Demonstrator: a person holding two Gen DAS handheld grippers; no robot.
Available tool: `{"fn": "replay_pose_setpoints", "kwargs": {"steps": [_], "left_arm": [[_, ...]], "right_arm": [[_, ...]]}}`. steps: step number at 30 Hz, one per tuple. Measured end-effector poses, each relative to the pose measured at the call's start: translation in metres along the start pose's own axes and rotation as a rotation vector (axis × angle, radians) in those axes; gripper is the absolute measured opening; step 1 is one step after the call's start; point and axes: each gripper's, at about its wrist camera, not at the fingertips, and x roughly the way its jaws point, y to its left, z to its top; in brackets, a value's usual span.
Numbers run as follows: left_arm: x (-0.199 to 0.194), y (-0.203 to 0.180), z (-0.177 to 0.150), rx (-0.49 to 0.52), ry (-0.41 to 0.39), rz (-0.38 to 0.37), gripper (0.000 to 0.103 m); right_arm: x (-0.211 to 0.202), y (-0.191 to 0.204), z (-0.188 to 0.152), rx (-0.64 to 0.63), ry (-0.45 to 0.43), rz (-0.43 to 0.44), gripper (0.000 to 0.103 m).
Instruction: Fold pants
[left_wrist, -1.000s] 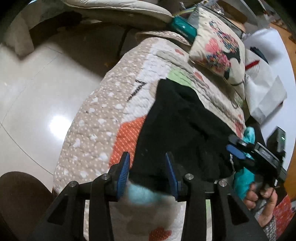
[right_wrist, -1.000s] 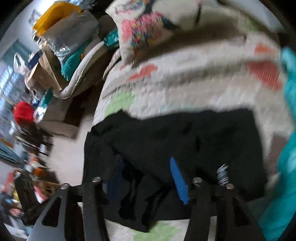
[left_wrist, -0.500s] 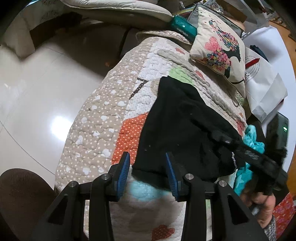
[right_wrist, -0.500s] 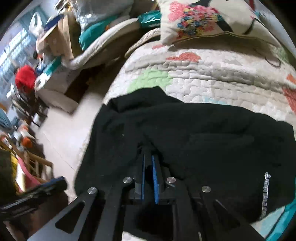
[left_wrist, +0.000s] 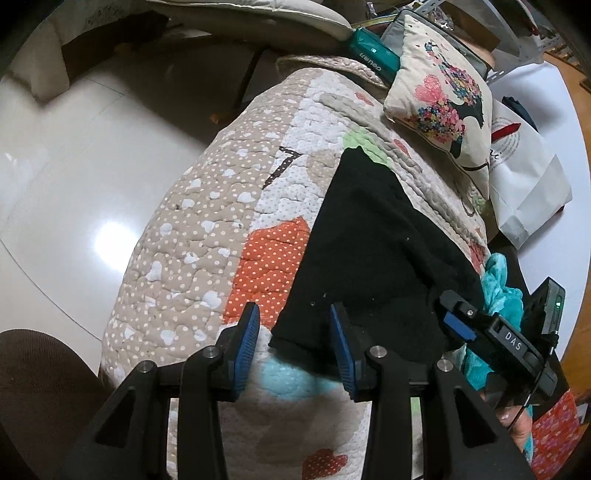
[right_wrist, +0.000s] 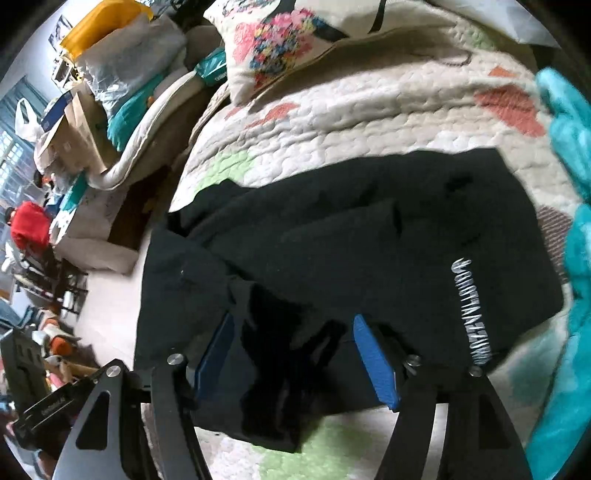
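Note:
Black pants (left_wrist: 369, 251) lie folded on a patchwork quilt (left_wrist: 207, 243); in the right wrist view the pants (right_wrist: 351, 240) show white lettering near the right edge. My left gripper (left_wrist: 291, 343) is open, its blue pads straddling the near corner of the pants without gripping. My right gripper (right_wrist: 295, 358) is open, its pads on either side of a bunched fold at the near edge. The right gripper also shows in the left wrist view (left_wrist: 480, 332), at the pants' right edge.
A flowered cushion (left_wrist: 443, 99) lies at the far end of the quilt. A teal fleece cloth (right_wrist: 569, 258) lies right of the pants. A white paper bag (left_wrist: 524, 177) stands beyond it. Glossy floor (left_wrist: 74, 192) lies to the left, with clutter and boxes (right_wrist: 74, 110).
My right gripper was shut on the pants half a second ago and has opened, leaving the fold lying loose. The left gripper stays open at the near corner.

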Motion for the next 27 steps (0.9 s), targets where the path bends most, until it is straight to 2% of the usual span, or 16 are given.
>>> {"fn": "replay_pose_setpoints", "kwargs": {"steps": [2, 4, 5, 6, 10, 15, 17, 18, 19, 20, 22, 25, 27], "left_arm": [[0.001, 0.001, -0.001, -0.002, 0.005, -0.002, 0.038], [0.002, 0.002, -0.001, -0.003, 0.008, -0.003, 0.038], [0.003, 0.003, -0.001, -0.004, 0.008, -0.003, 0.038], [0.003, 0.004, 0.000, -0.008, 0.008, -0.002, 0.038], [0.006, 0.011, 0.002, -0.030, 0.009, 0.002, 0.038], [0.006, 0.014, 0.004, -0.034, 0.007, 0.009, 0.038], [0.004, 0.014, 0.006, -0.032, 0.005, 0.013, 0.038], [0.004, 0.013, 0.007, -0.024, 0.004, 0.016, 0.038], [0.002, 0.010, 0.009, -0.011, 0.002, 0.021, 0.038], [0.000, 0.005, 0.012, 0.009, -0.004, 0.025, 0.038], [-0.005, -0.013, 0.022, 0.077, -0.022, 0.025, 0.038], [-0.004, -0.058, 0.042, 0.207, -0.023, 0.012, 0.038], [0.007, -0.099, 0.051, 0.321, 0.015, 0.009, 0.040]], "right_arm": [[0.009, 0.007, -0.001, -0.021, 0.026, 0.029, 0.070], [0.019, 0.015, -0.004, -0.057, 0.070, 0.019, 0.031], [0.023, 0.020, -0.005, -0.080, 0.087, 0.006, 0.022], [0.024, 0.026, -0.004, -0.101, 0.086, -0.008, 0.020], [0.015, 0.050, 0.015, -0.172, 0.047, -0.013, 0.019], [0.006, 0.066, 0.048, -0.177, -0.020, 0.009, 0.020], [0.016, 0.056, 0.050, -0.151, 0.005, -0.025, 0.027], [0.021, 0.049, 0.047, -0.141, 0.025, -0.068, 0.035], [0.024, 0.041, 0.042, -0.137, 0.037, -0.113, 0.038], [0.018, 0.033, 0.036, -0.129, 0.017, -0.131, 0.042], [-0.006, 0.018, 0.022, -0.077, -0.063, -0.103, 0.045], [-0.060, -0.021, -0.016, 0.101, -0.246, -0.072, 0.050], [-0.075, -0.044, -0.032, 0.205, -0.285, -0.079, 0.050]]}}
